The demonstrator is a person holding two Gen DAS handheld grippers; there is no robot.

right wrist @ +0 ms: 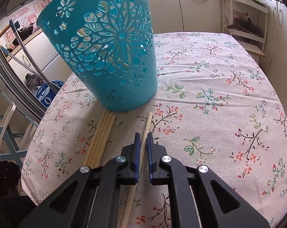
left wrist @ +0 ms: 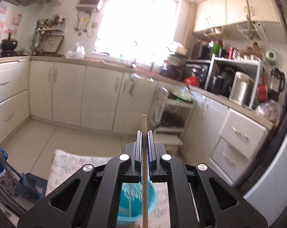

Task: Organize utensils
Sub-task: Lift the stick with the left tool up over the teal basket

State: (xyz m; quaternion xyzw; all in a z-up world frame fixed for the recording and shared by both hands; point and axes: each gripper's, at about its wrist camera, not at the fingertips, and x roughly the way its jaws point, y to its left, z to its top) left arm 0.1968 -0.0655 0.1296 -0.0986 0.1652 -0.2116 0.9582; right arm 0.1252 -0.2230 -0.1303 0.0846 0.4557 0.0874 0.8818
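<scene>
Chopstick (left wrist: 144, 125) clamped in our left gripper (left wrist: 144, 133), raised over teal holder (left wrist: 136, 203), tip pointing toward kitchen cabinets. Our right gripper (right wrist: 142, 135) pinches second chopstick (right wrist: 147, 125) lying on floral tablecloth (right wrist: 210, 98), just in front of holder's base. Three more chopsticks (right wrist: 102, 136) lie bundled front-left of holder, ends almost touching it.

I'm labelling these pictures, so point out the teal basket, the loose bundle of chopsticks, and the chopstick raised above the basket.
teal basket (right wrist: 113, 60): right wrist view, patterned side wall.
bundle of chopsticks (right wrist: 101, 138): right wrist view, mid-length.
raised chopstick (left wrist: 144, 122): left wrist view, tip.
</scene>
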